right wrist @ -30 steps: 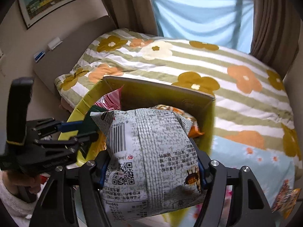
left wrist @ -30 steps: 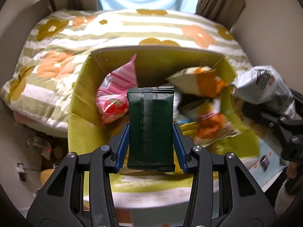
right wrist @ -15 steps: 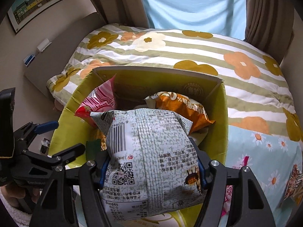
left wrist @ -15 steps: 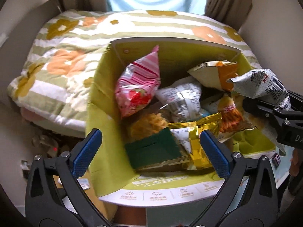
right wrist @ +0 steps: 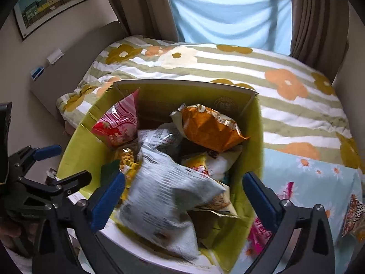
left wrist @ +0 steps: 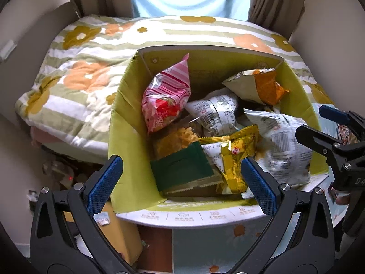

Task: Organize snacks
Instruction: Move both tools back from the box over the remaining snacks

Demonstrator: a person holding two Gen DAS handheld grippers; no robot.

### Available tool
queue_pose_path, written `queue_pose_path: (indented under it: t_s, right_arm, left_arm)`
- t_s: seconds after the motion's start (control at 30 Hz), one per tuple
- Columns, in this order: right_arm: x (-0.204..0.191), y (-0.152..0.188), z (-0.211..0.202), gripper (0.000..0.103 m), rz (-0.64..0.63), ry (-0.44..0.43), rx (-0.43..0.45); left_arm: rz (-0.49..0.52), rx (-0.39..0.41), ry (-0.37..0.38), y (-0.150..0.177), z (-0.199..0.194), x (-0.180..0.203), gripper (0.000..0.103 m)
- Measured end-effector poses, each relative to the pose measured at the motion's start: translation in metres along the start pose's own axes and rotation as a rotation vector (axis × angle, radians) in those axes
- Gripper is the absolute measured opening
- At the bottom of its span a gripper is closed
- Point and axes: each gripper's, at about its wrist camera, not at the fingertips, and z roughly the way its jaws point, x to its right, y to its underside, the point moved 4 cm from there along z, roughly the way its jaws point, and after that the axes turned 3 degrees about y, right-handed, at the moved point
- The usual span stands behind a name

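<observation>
Left hand-held gripper [left wrist: 182, 178] tilted down over open yellow-green cardboard box [left wrist: 118, 123], blue pads spread wide, nothing between. Dark green flat packet [left wrist: 182, 166] lies inside box at near wall, beside gold foil packet [left wrist: 237, 157]. Right hand-held gripper [right wrist: 183, 189] also angled down over box, jaws opening; blurred grey-white printed snack bag [right wrist: 166, 201] between pads, untouched. Pink striped bag [left wrist: 167, 98] and orange bag [right wrist: 209, 127] crowd far side. Floral striped bed quilt [right wrist: 228, 64] behind.
</observation>
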Motion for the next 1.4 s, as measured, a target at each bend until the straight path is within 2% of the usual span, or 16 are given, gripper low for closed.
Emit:
queue_pose_path:
  t_s: [0.23, 0.33, 0.47, 0.7, 0.9, 1.1, 1.4]
  right_arm:
    - [0.003, 0.006, -0.017, 0.102, 0.028, -0.021, 0.004]
    - [0.001, 0.007, -0.024, 0.102, 0.009, 0.008, 0.0]
    - [-0.001, 0.008, -0.04, 0.102, -0.001, 0.035, 0.04]
    - [0.011, 0.019, -0.062, 0.102, 0.044, 0.082, 0.071]
    - [0.037, 0.026, -0.089, 0.102, 0.09, 0.139, 0.113]
    - [0.085, 0.043, -0.119, 0.102, 0.156, 0.16, 0.149]
    - [0.166, 0.095, -0.145, 0.102, 0.145, 0.215, 0.099]
  left_arm:
    - [0.005, 0.024, 0.009, 0.005, -0.012, 0.006, 0.103]
    - [0.012, 0.047, 0.017, 0.004, -0.02, 0.008, 0.103]
    - [0.034, 0.058, 0.02, 0.004, -0.024, 0.013, 0.103]
    - [0.053, 0.072, 0.097, 0.003, -0.026, 0.033, 0.103]
    - [0.098, 0.084, 0.139, 0.003, -0.033, 0.069, 0.102]
    - [0.123, 0.093, 0.185, 0.003, -0.045, 0.112, 0.103]
    - [0.137, 0.099, 0.225, 0.021, -0.054, 0.208, 0.102]
